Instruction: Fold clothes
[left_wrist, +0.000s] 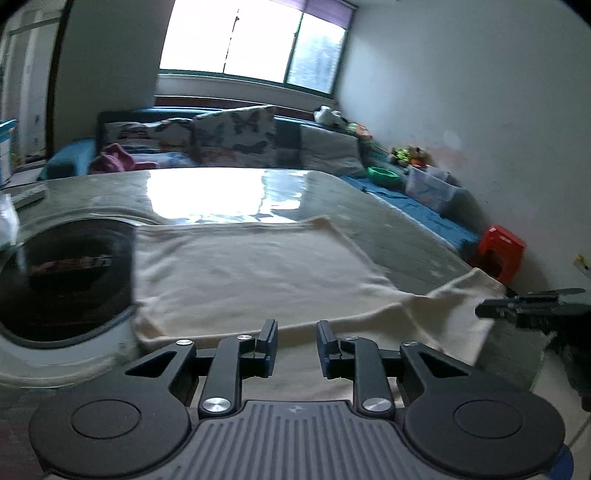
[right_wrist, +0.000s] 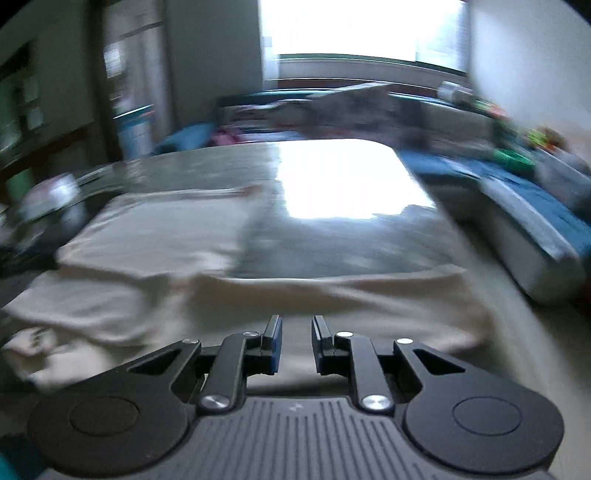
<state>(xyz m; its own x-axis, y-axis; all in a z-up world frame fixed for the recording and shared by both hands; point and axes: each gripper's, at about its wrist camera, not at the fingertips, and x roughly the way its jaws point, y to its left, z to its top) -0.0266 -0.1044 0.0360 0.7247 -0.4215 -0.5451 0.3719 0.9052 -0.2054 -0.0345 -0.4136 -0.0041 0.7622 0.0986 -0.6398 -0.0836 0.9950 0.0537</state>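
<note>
A cream garment (left_wrist: 255, 269) lies spread flat on a glossy grey table (left_wrist: 399, 229); one flap (left_wrist: 458, 314) trails off toward the table's right edge. My left gripper (left_wrist: 296, 328) hovers at the garment's near edge, its jaws a little apart with nothing pinched between them. My right gripper (left_wrist: 480, 312) comes in from the right and meets the edge of that flap. In the blurred right wrist view the garment (right_wrist: 166, 236) stretches left and across under my right gripper (right_wrist: 296, 328), whose jaws stand narrowly apart, only cloth showing below the gap.
A round white container with a dark inside (left_wrist: 66, 280) stands on the table just left of the garment. Beyond the table are a sofa with butterfly cushions (left_wrist: 236, 136), a green bowl (left_wrist: 384, 175) and a clear box (left_wrist: 432, 188). A red stool (left_wrist: 502, 251) stands by the right wall.
</note>
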